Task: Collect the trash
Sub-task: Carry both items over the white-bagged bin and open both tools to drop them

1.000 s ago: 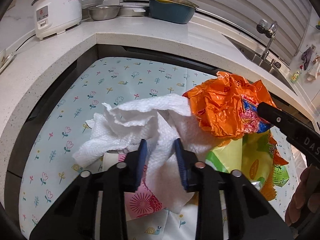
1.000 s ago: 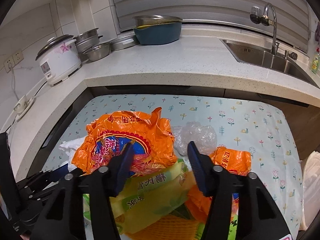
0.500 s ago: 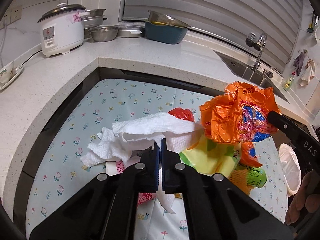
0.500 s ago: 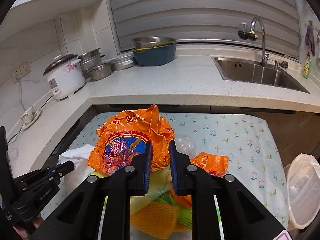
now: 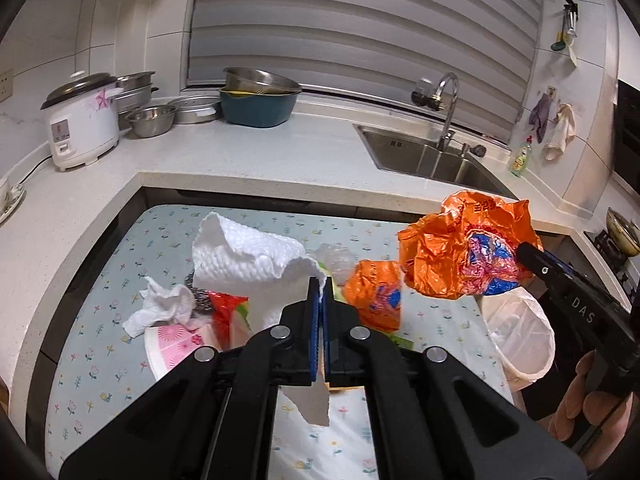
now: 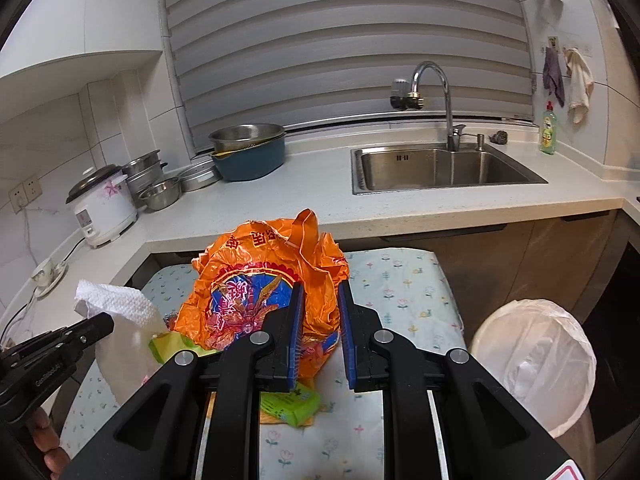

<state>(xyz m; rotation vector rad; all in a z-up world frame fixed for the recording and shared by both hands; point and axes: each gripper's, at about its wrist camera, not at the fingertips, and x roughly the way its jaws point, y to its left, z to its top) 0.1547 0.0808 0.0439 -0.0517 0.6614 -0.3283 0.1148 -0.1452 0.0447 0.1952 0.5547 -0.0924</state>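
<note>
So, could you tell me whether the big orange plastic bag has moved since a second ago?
Yes. The orange plastic bag, clamped in the right claw, has been lifted off the floral tablecloth; its top now overlaps the countertop edge.

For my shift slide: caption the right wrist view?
Right tongs clamp an orange plastic bag above the floral table, lined bin nearby.

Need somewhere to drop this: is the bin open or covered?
Open: the bin has no lid, and its white liner is folded over the rim.
</note>
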